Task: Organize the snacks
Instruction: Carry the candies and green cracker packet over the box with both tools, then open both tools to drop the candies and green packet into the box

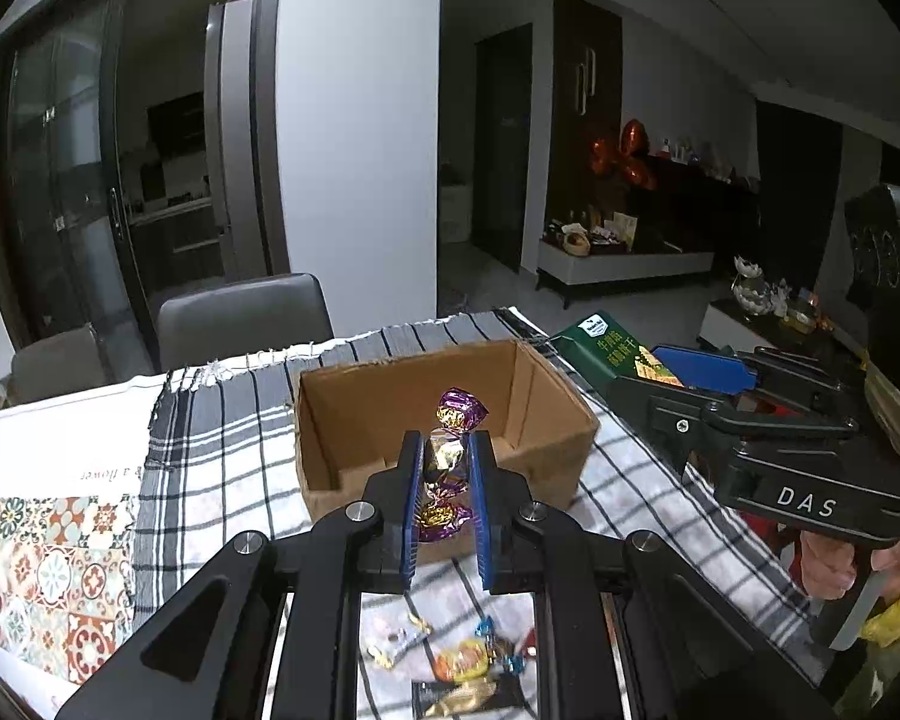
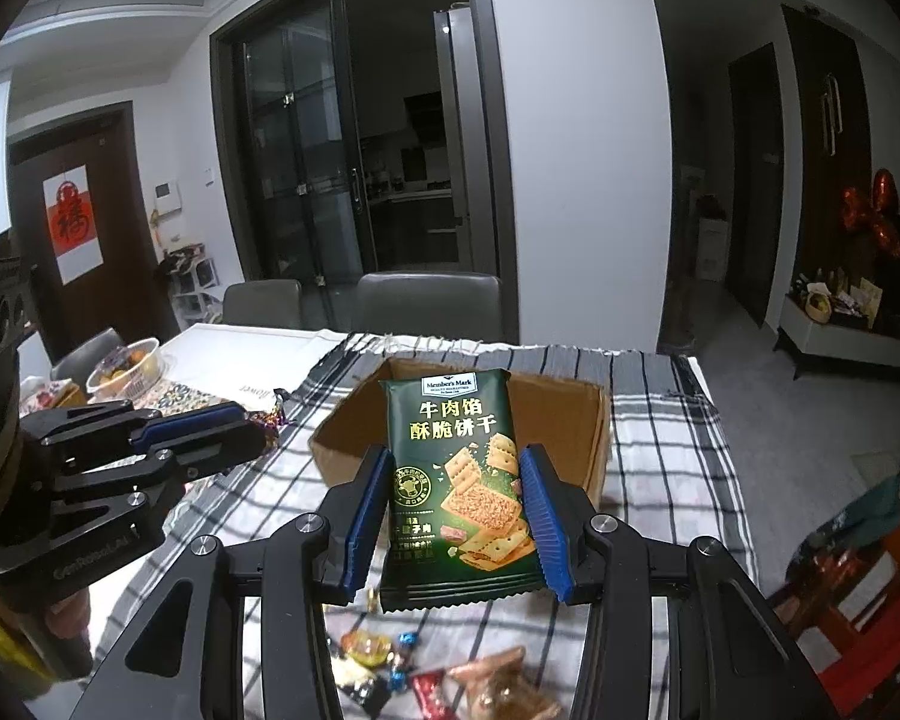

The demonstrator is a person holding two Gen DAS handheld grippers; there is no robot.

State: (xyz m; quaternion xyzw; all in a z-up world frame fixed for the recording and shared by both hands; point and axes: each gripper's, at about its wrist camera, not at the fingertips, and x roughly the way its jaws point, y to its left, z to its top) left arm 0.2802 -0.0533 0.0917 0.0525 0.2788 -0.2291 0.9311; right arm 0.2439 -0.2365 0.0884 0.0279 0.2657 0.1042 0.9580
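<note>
Here both loads hang just short of the cardboard box on the checked-cloth surface: the left tongs are clamped on a purple foil candy, the right tongs on a green cracker packet. The carry-to-box step seems underway; next each load likely needs bringing over the opening before letting go, while loose sweets wait below.

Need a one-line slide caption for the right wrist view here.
Right gripper holds a green cracker packet above the open cardboard box on a striped cloth.
</note>
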